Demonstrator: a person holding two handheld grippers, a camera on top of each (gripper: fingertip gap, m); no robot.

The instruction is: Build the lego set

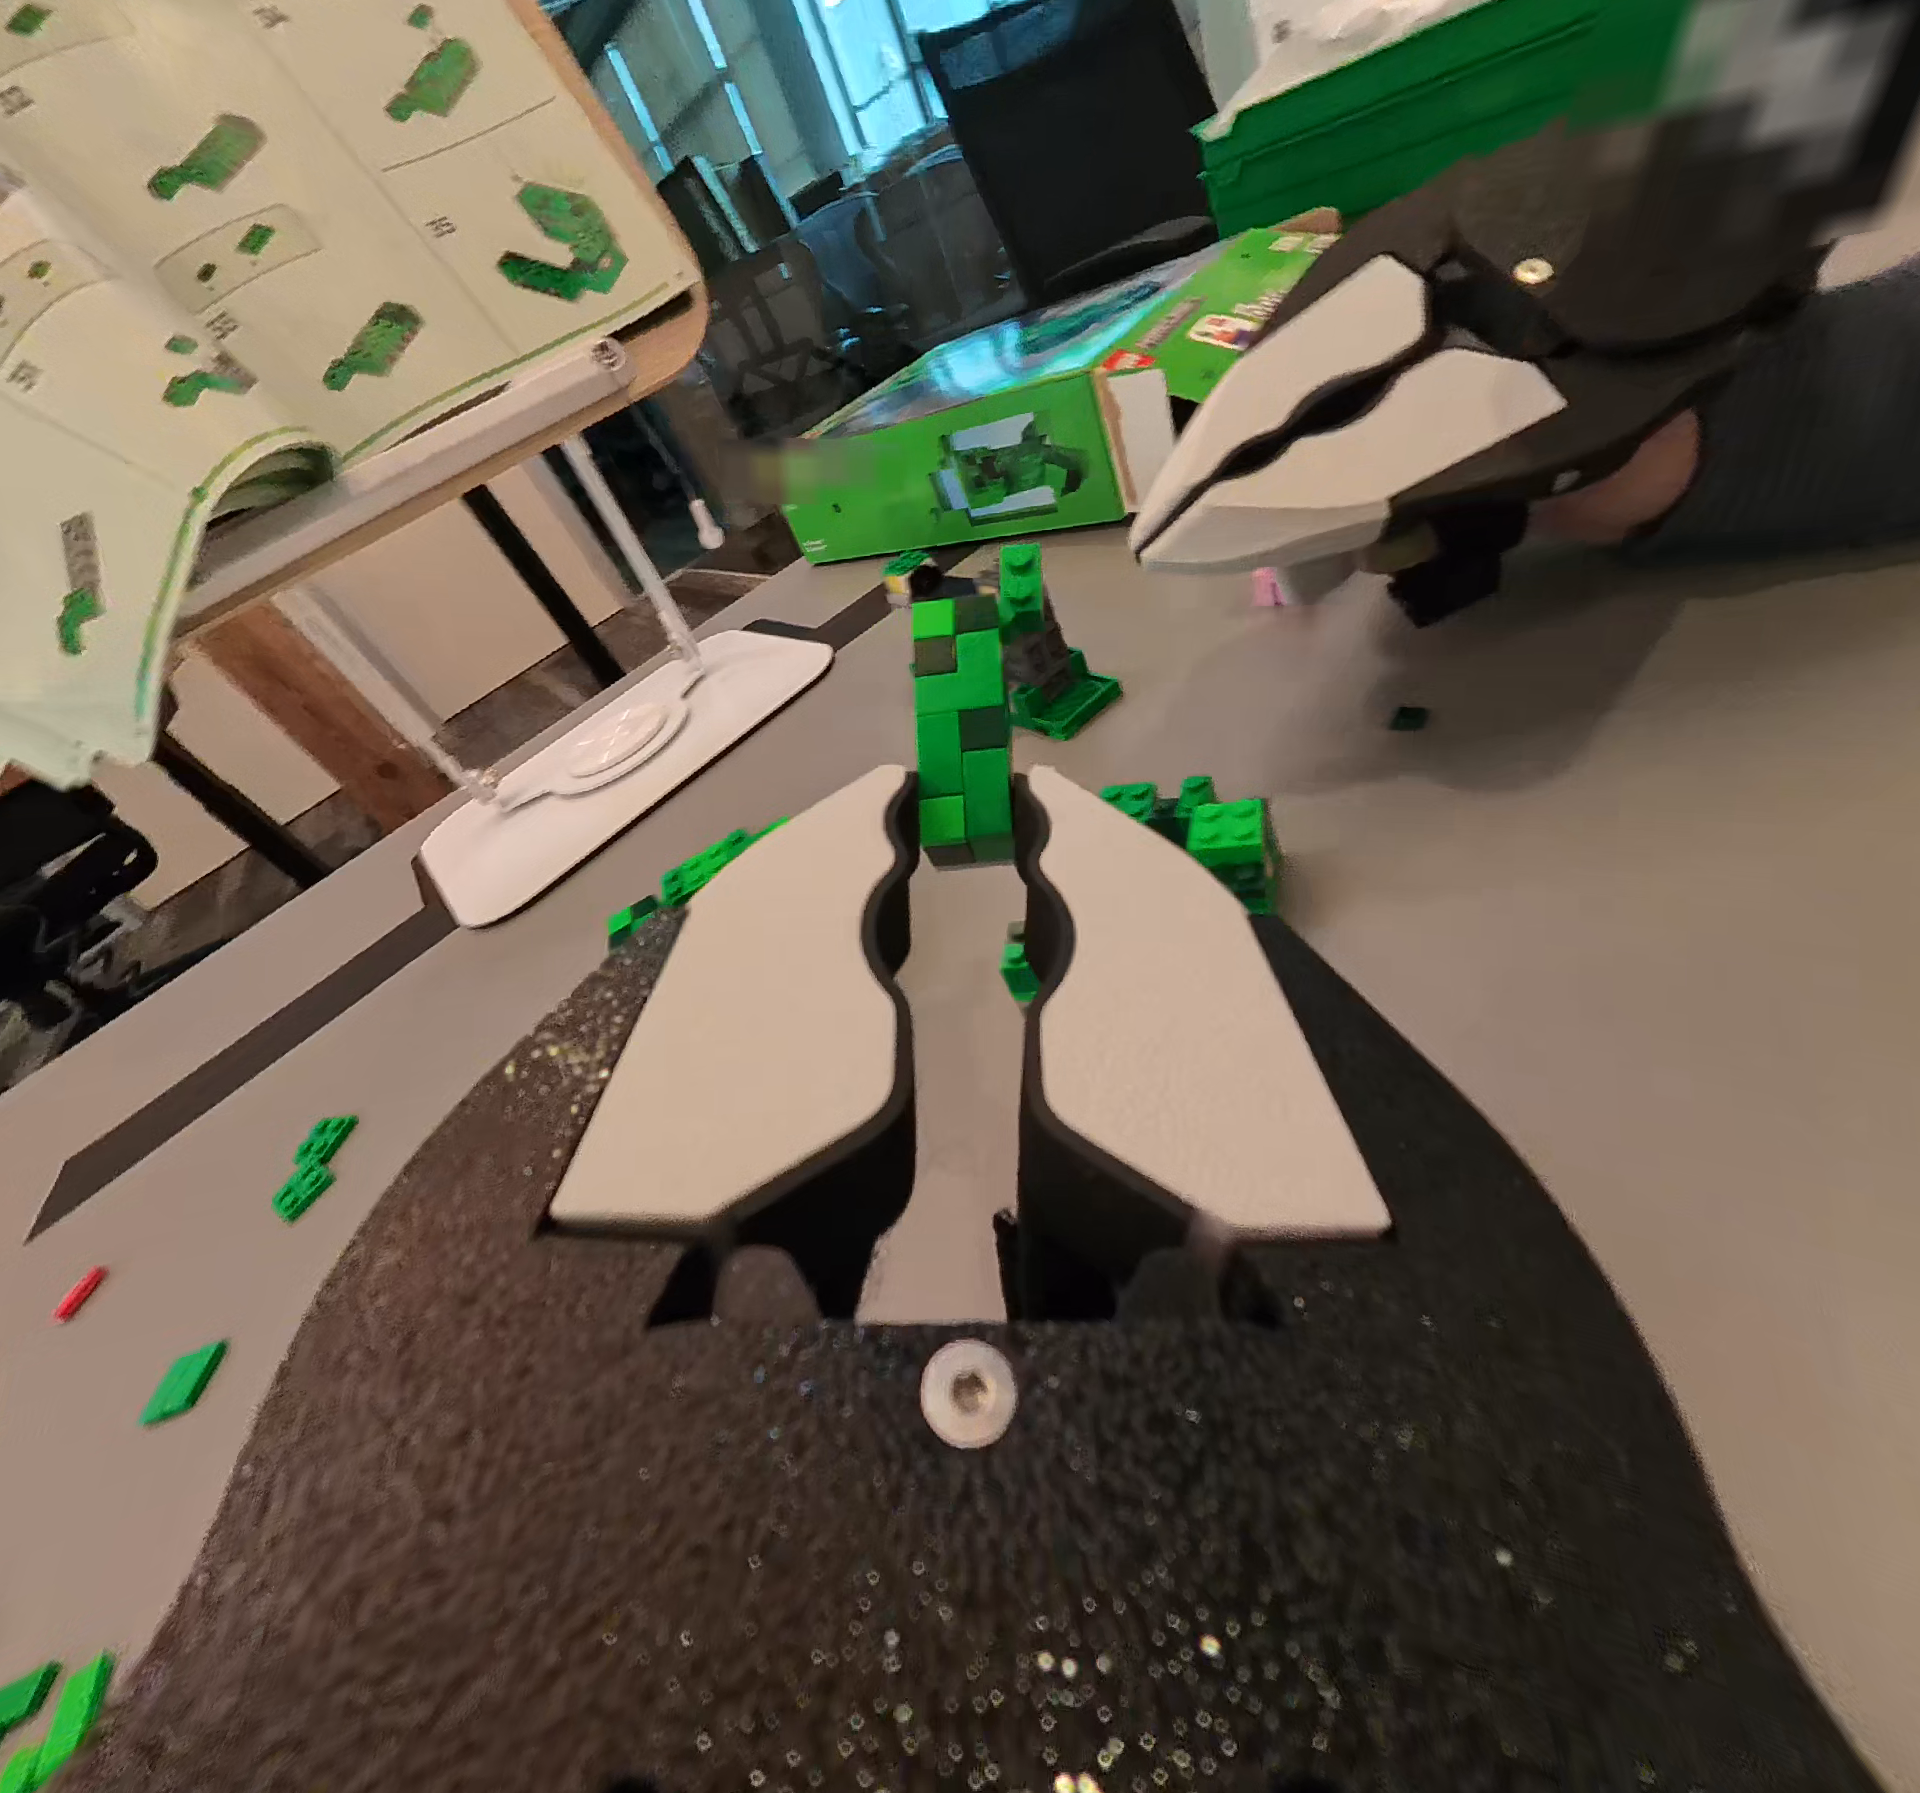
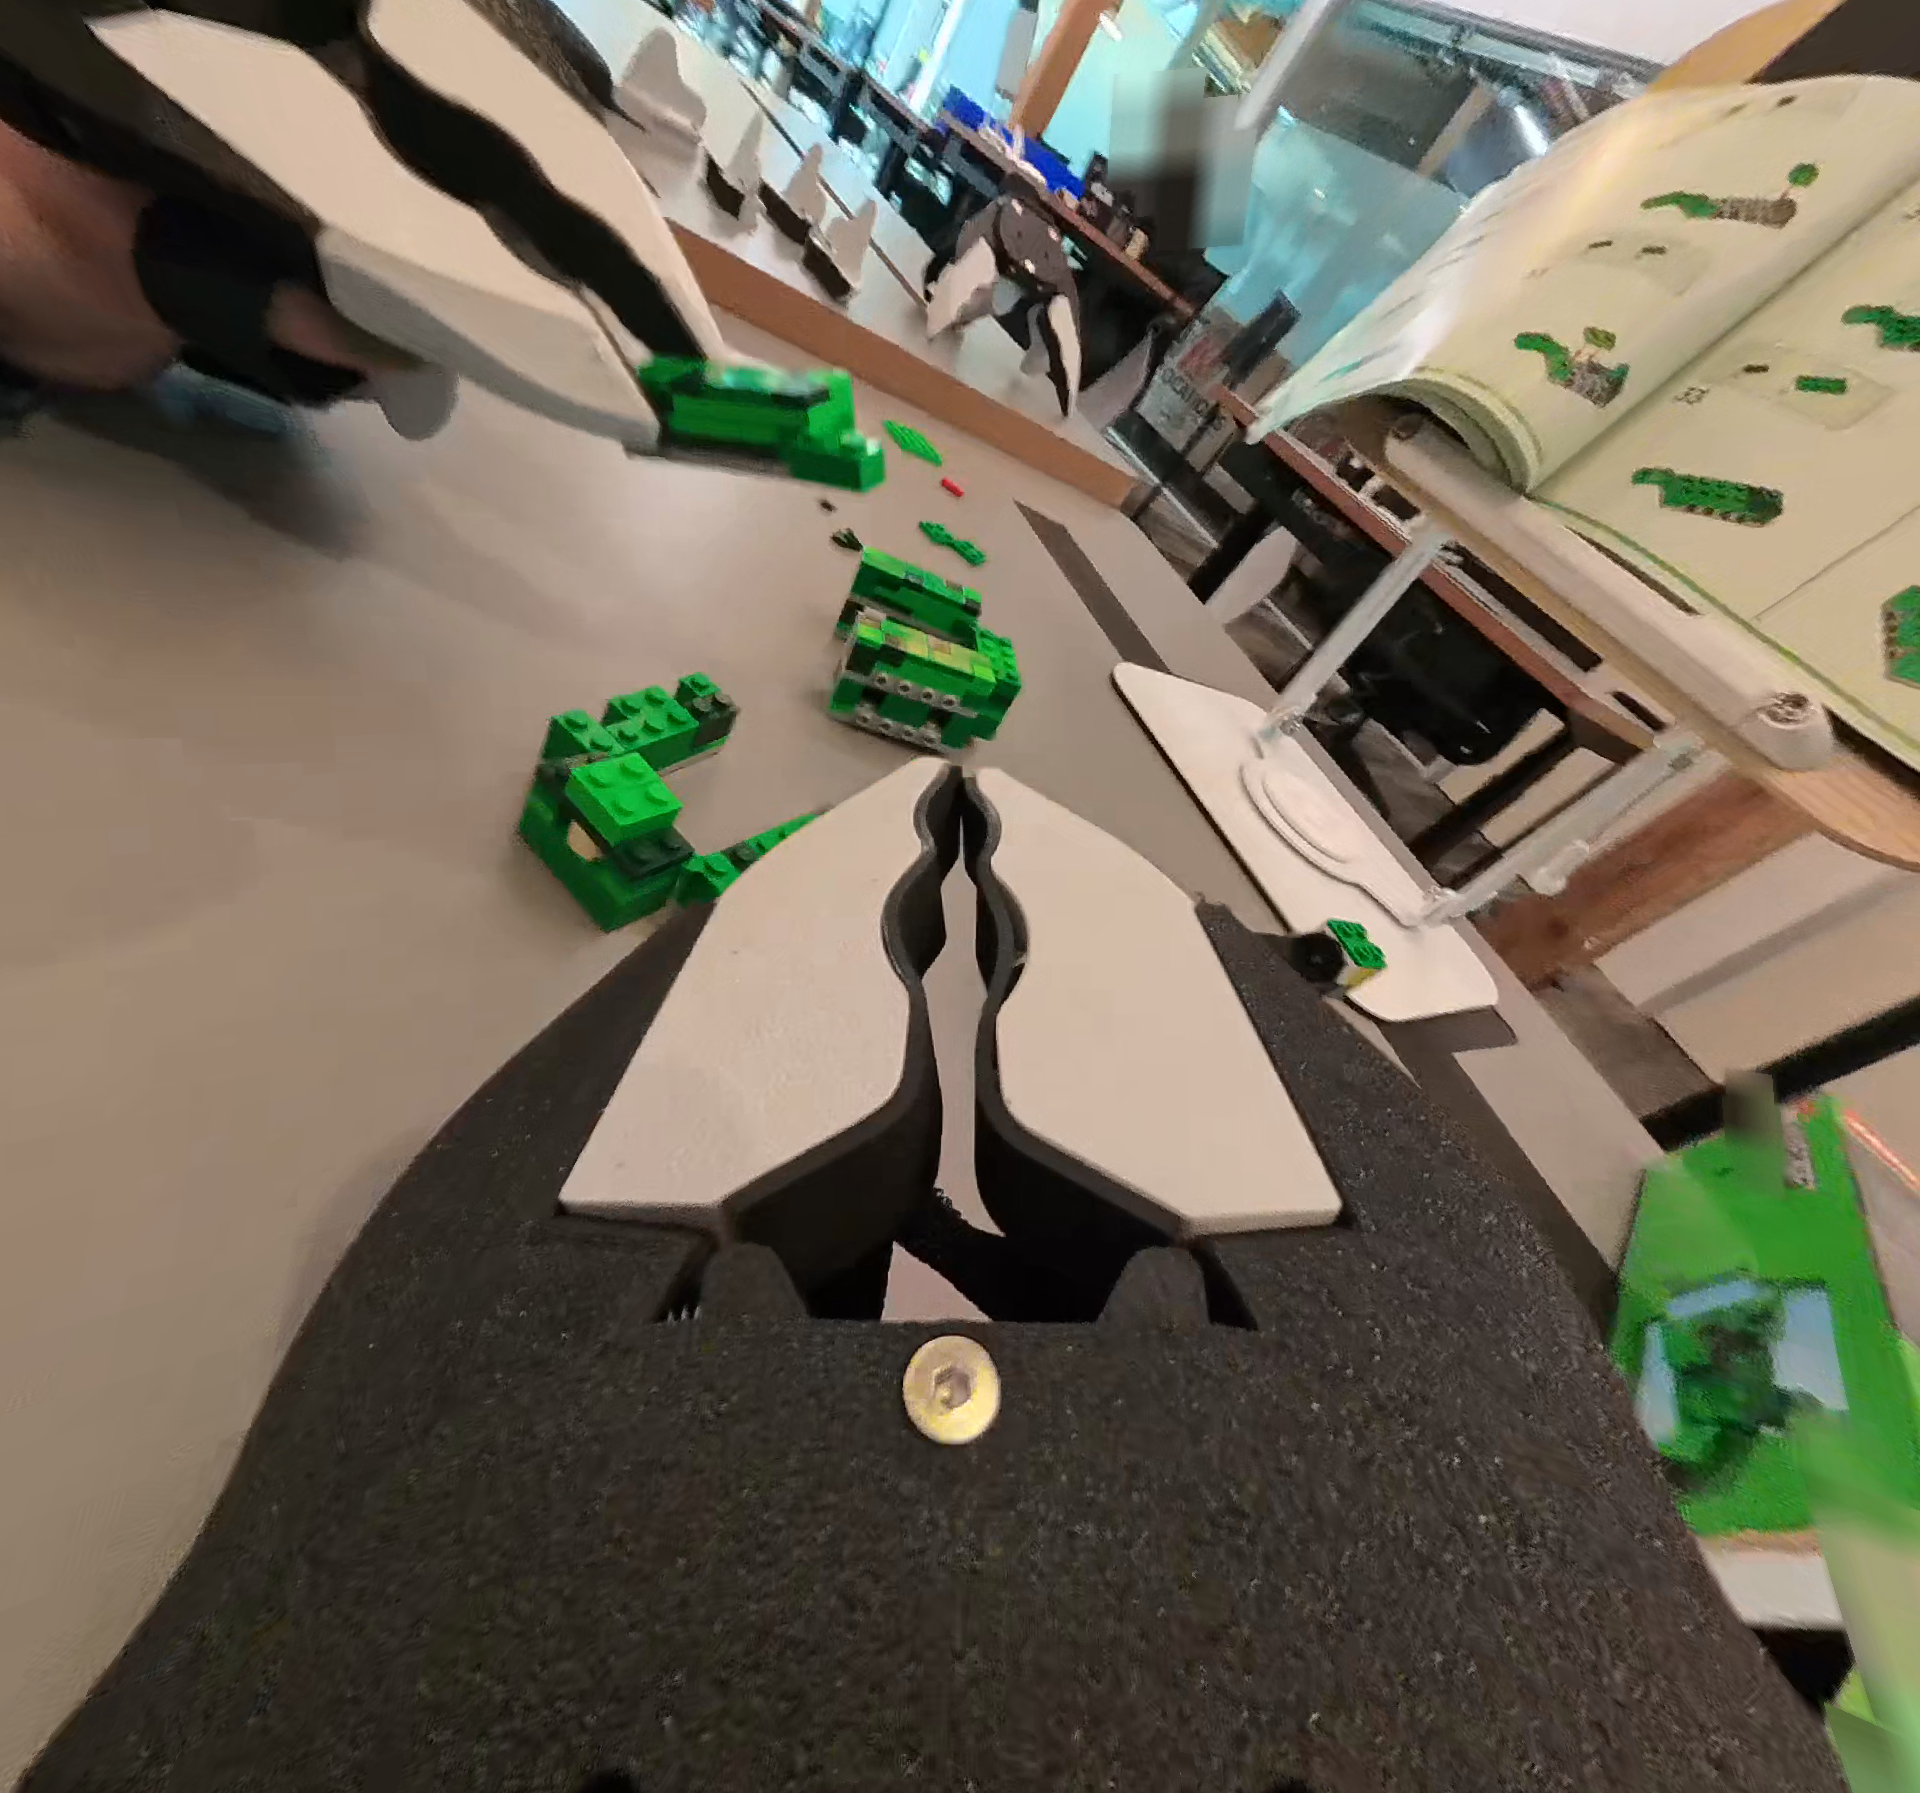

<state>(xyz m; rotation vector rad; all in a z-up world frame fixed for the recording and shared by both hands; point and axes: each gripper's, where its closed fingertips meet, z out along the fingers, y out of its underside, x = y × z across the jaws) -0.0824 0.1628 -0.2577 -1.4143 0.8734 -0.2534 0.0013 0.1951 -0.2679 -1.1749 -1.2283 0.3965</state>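
My left gripper (image 1: 966, 793) is shut on a tall green lego assembly (image 1: 961, 704) made of light and dark green bricks, held above the grey table (image 1: 1455, 1016). In the right wrist view this gripper (image 2: 644, 403) comes in from the upper left with the green assembly (image 2: 764, 418) sticking out of its tips. My right gripper (image 2: 961, 777) is shut and empty, low over the table. It also shows in the left wrist view (image 1: 1153, 538), raised at the upper right. Two other green sub-builds (image 2: 613, 808) (image 2: 925, 668) lie on the table ahead of the right gripper.
An open instruction booklet (image 1: 260, 185) rests on a clear stand with a white base (image 1: 623, 767) at the left. A green set box (image 1: 966, 465) lies at the back. Loose green plates (image 1: 312, 1167), a green tile (image 1: 185, 1382) and a red piece (image 1: 78, 1291) are scattered about. A small green-based build (image 1: 1055, 673) stands behind. The left gripper's tips are roughly 10 cm from the right gripper's. Measured from the fingertips, the green tile (image 1: 185, 1382) is 25 cm or so from the left gripper and 35 cm from the right.
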